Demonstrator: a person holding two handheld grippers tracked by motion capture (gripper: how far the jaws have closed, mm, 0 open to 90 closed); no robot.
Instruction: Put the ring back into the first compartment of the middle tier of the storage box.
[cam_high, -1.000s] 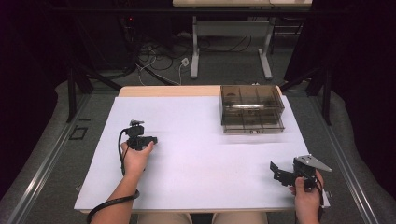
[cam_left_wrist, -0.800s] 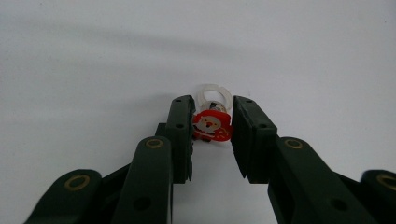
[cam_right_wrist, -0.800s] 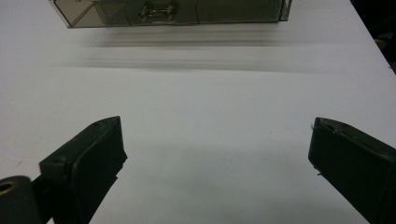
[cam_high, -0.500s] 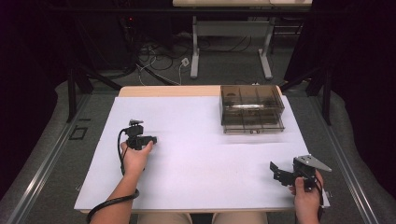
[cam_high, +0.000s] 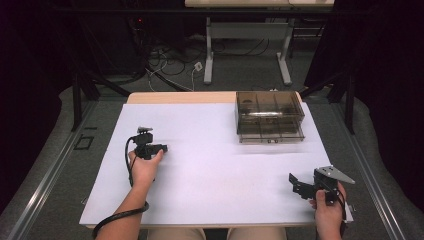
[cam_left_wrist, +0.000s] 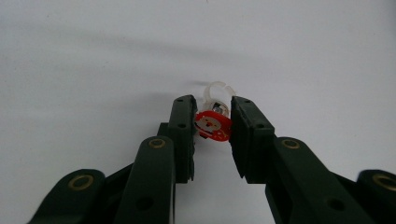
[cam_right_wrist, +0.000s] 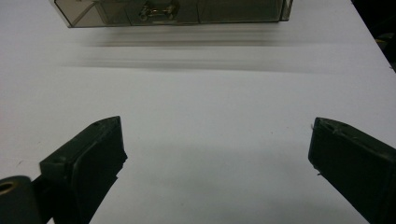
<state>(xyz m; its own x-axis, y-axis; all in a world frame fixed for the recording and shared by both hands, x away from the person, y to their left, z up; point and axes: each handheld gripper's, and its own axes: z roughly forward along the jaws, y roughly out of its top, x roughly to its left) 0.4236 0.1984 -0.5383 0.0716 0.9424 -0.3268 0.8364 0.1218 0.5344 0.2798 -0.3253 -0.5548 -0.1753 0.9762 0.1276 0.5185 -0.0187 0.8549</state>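
The clear ring (cam_left_wrist: 215, 93) with its red Santa charm sits pinched in our left hand-held gripper (cam_left_wrist: 212, 122) low over the white surface (cam_high: 215, 170); our right hand-held gripper (cam_right_wrist: 217, 154) gapes empty. Next, we judge: lift toward the smoky drawer box (cam_high: 270, 116).

Grey floor (cam_high: 60, 165), cable tangle (cam_high: 165, 65), dark surroundings.

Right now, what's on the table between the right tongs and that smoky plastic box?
Nothing: in the right gripper view, bare white table runs from the open right tongs up to the smoky box.
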